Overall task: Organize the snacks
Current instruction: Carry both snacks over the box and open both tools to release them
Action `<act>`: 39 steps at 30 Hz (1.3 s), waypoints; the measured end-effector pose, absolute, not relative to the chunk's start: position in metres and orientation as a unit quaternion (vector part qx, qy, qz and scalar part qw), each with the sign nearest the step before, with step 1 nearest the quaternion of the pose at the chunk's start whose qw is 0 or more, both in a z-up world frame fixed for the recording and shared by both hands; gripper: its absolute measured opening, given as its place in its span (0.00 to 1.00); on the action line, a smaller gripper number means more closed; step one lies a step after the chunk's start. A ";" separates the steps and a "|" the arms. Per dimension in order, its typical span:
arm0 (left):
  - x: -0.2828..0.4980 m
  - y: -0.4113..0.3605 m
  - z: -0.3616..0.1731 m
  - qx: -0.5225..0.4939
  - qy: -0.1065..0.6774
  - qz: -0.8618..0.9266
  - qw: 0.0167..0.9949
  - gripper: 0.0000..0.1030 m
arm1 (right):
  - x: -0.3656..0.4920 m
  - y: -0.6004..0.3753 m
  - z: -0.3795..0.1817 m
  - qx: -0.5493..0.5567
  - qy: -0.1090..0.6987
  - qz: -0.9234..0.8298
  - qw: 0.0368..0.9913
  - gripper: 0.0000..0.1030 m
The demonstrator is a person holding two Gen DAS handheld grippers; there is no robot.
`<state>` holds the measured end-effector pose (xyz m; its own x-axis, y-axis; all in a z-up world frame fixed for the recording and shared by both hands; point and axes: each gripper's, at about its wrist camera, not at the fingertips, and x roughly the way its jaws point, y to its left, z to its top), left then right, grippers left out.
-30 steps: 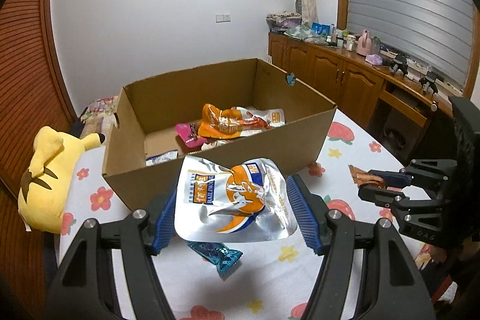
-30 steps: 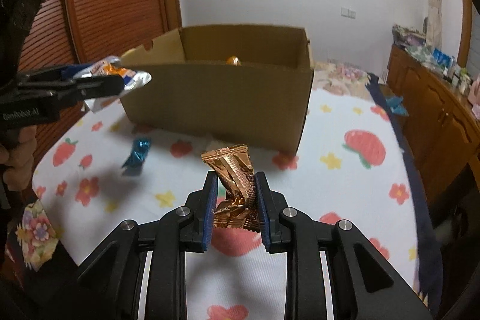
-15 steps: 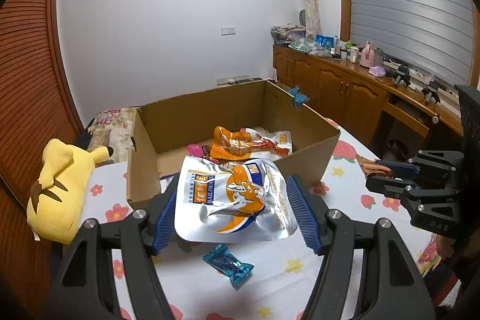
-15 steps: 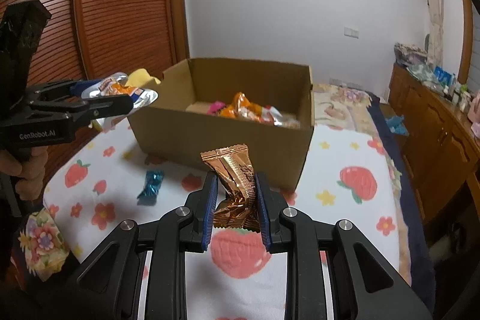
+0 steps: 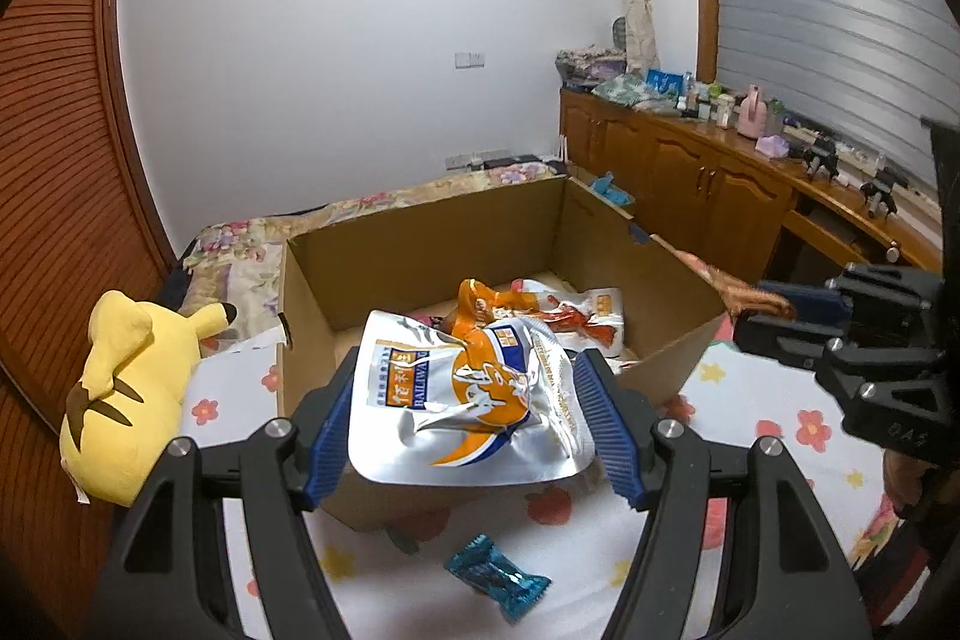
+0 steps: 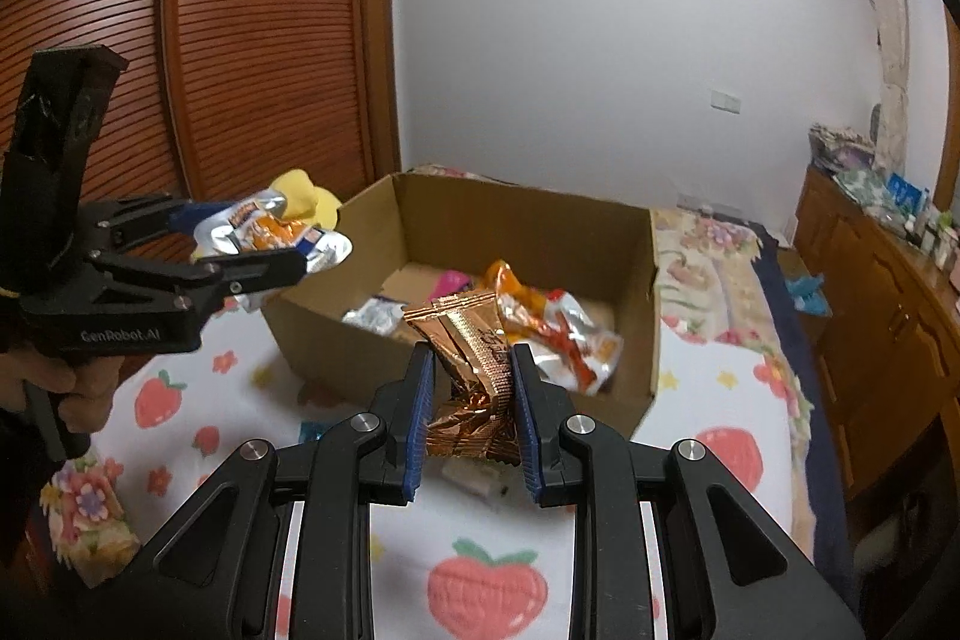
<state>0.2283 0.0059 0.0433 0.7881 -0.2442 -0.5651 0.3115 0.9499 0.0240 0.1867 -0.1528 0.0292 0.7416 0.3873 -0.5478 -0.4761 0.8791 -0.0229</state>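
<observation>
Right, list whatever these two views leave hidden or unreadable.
- Left wrist view: floor of the brown cardboard box, partly hidden by the silver-and-orange foil pouch.
- Right wrist view: small blue-wrapped candy, mostly hidden behind a gripper finger.
- Right wrist view: print on the copper foil snack packet, too blurred.

A yellow plush toy [image 5: 129, 388] lies beside wooden cabinets [image 5: 690, 184].

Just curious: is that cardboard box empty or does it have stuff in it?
Not empty: the open cardboard box holds several snack packets on its floor.
</observation>
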 end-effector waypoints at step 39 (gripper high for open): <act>0.309 0.011 0.024 0.035 0.307 -0.149 0.939 0.72 | 0.306 -0.145 0.003 -0.049 0.328 0.216 0.918 0.35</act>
